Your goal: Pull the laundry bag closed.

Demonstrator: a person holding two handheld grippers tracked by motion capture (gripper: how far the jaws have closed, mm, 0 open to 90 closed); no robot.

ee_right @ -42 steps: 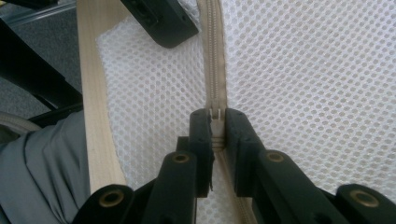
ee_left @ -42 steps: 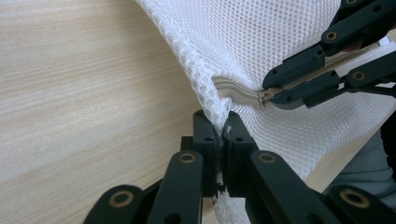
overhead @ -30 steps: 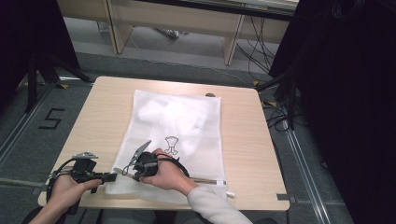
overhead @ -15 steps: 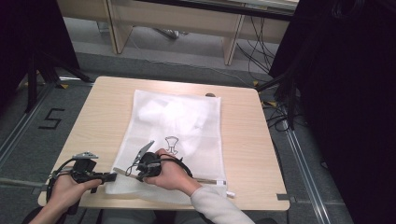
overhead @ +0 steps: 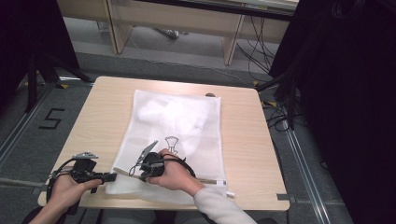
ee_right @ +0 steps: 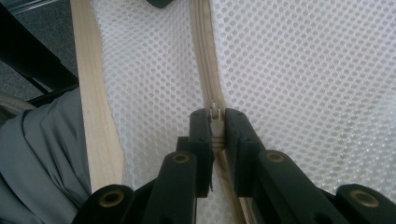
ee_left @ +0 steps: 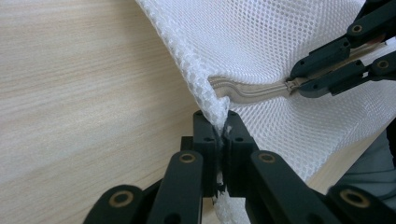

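Left claw [ee_left: 218, 135] is clamped tight on the corner edge of the white mesh bag [overhead: 175, 135], with a pinch of mesh bunched between the jaws. From there the bag spreads away from the claw across the counter [overhead: 243, 140], most of it lying flat beyond and to the claw's right in the high view.

Right claw [ee_right: 215, 128] is closed narrow on the zipper pull [ee_right: 215, 114], with the zipper tape [ee_right: 205, 56] running straight ahead of the jaws. In the left gripper view that claw sits just right of the left one, on the same zipper line.

Looks like a zip move, direction unclear.

Risks:
- Left grip is only on loose mesh at the seam. A hard pull on the slider could drag mesh through the jaws; the anchor is lost and the bag slides with the slider instead of the zipper moving.
- The pull tab is small and only the tip is held. Off-axis force could pop it out of the right claw.
- The tape curves near the left claw. Slack mesh there could catch in the slider and jam it.
- A soft lump inside the bag, further from both claws, may shift and skew the tape.
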